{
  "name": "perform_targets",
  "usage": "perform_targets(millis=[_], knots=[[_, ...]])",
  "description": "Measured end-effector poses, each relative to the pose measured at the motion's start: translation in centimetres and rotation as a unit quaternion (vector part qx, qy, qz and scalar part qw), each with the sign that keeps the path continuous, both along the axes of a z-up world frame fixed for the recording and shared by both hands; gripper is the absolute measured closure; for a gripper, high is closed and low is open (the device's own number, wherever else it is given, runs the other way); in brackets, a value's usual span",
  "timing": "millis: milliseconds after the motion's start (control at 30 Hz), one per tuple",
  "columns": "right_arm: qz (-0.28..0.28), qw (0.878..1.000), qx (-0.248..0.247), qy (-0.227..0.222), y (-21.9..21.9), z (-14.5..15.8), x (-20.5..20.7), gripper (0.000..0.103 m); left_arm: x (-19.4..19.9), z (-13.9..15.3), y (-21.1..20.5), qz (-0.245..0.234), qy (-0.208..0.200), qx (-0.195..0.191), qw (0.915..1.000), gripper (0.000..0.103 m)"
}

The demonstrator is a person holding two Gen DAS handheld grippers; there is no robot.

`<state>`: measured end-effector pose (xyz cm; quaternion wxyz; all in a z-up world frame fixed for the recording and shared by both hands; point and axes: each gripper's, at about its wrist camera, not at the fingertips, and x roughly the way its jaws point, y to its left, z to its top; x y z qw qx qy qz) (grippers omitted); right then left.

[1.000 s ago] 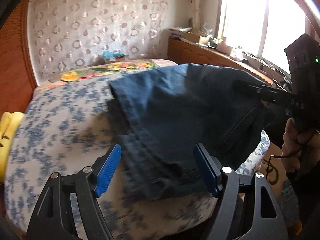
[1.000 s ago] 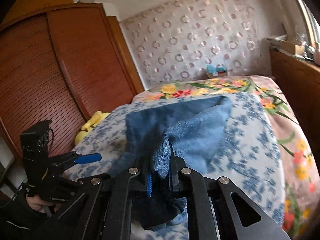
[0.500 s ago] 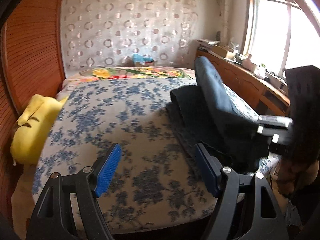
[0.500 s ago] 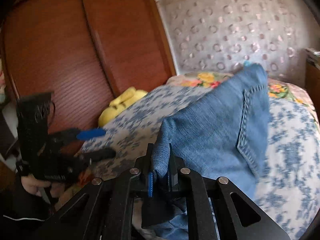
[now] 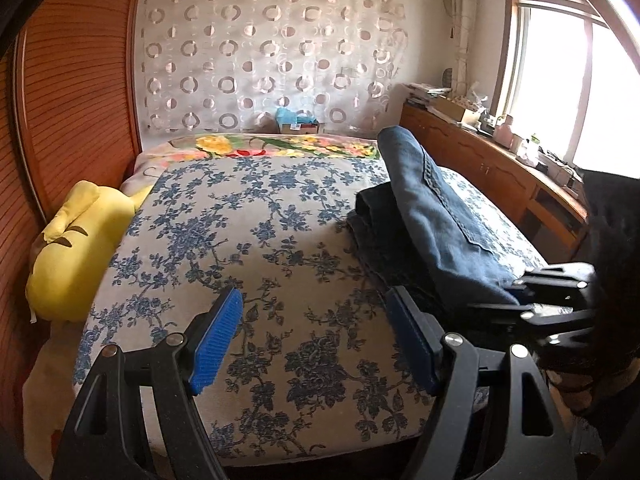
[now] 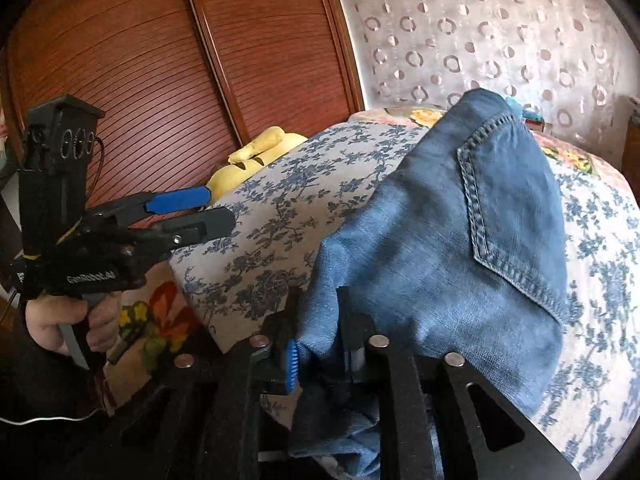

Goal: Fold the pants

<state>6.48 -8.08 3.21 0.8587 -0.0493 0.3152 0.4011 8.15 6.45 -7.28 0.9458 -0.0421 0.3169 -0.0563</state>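
— What was under everything?

— The bed (image 5: 240,240), in its blue-flowered cover, with a yellow cushion (image 5: 76,248) on its left edge against the wooden wardrobe (image 6: 120,60).

— And the pants?

— The pants (image 6: 460,240) lay on the bed's right side, one part raised in a steep ridge.

— Your tongs?

— My right tongs (image 6: 320,354) were clamped on the denim edge. My left tongs (image 5: 316,340) stood wide apart, holding nothing, over bare cover
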Motion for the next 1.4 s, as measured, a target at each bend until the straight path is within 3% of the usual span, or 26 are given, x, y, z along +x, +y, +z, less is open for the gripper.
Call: perform_targets(millis=[200,467,533,567,600,867,1100,1200,1267,1333,1400], knots=[[-0.022,0.999,0.024,-0.012,-2.7,2.1,-1.0,0.078,0.5,0.4,-1.5,-0.018,-0.002,0.003,0.9998,0.027],[-0.076,0.995,0.047,-0.035,-6.1,2.5,-1.0,0.076,1.7,2.8,-4.7,-0.052,-0.027,0.001,0.9983,0.027],[-0.06,0.997,0.054,-0.01,-5.3,1.0,-0.2,0.076,2.0,3.4,-5.4,-0.059,-0.034,0.001,0.9977,0.027],[-0.05,0.997,0.054,0.006,-4.7,0.0,0.1,0.092,2.0,3.6,-5.6,-0.06,-0.036,0.001,0.9975,0.027],[-0.041,0.998,0.054,0.014,-4.1,-0.6,0.0,0.093,2.1,3.8,-5.8,-0.061,-0.038,0.001,0.9974,0.027],[0.014,0.998,0.047,0.039,2.4,-4.2,-1.4,0.095,3.9,3.3,-5.7,-0.071,-0.023,-0.004,0.9972,0.027],[0.019,0.998,0.037,0.046,5.0,-6.5,-1.7,0.095,6.8,-0.4,-7.0,-0.097,0.039,-0.018,0.9944,0.036],[0.014,0.999,0.031,0.031,4.6,-6.3,-2.3,0.095,7.0,-1.7,-7.9,-0.108,0.051,-0.014,0.9927,0.057],[0.006,0.999,0.025,0.025,4.8,-6.3,-2.5,0.094,6.8,-2.0,-8.4,-0.125,0.05,-0.025,0.9905,0.085],[0.004,0.999,0.023,0.027,4.6,-6.5,-2.9,0.089,6.4,-2.0,-8.7,-0.13,0.042,-0.022,0.9904,0.096],[0.001,0.999,0.022,0.026,4.4,-6.4,-3.1,0.087,6.0,-1.7,-8.8,-0.13,0.034,-0.015,0.9908,0.097]])
